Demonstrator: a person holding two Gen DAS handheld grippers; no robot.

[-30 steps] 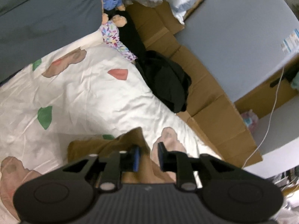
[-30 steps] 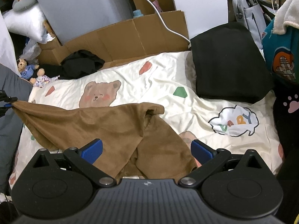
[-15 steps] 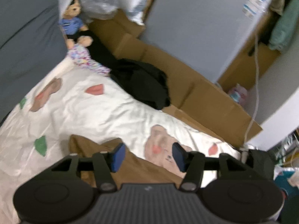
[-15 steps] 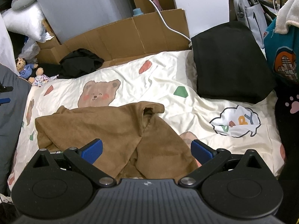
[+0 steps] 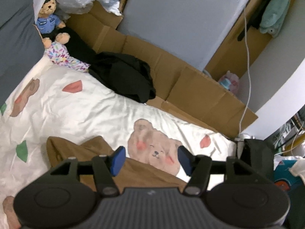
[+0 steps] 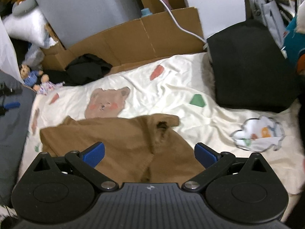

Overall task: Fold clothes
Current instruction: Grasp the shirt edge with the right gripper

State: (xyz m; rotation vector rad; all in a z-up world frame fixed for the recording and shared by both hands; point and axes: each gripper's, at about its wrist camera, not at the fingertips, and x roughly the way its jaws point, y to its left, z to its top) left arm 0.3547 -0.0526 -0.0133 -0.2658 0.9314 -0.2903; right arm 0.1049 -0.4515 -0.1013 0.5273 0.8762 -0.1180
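A brown fleece garment [image 6: 124,137] lies crumpled on the cream bear-print bedsheet [image 6: 171,95], its left part spread flat and a fold running down its middle. My right gripper [image 6: 150,154] hovers over its near part; the jaws are wide and closing, with nothing pressed between the pads. In the left wrist view, the garment's corner [image 5: 85,152] lies on the sheet [image 5: 76,105] just under my left gripper [image 5: 151,160]. Its jaws are opening and the gap between them is empty. A blue left fingertip [image 6: 12,105] shows at the far left edge of the right wrist view.
A black clothes heap [image 5: 124,80] lies at the bed's far edge against flattened cardboard [image 5: 190,87]. A teddy bear [image 5: 48,19] sits far left. A dark cushion [image 6: 247,66] fills the far right corner. A white cable [image 6: 171,15] hangs behind.
My left gripper let go of the brown garment's corner and opened. The stretched cloth dropped flat onto the sheet. The left view swung to the right; the right gripper sank slightly toward the garment.
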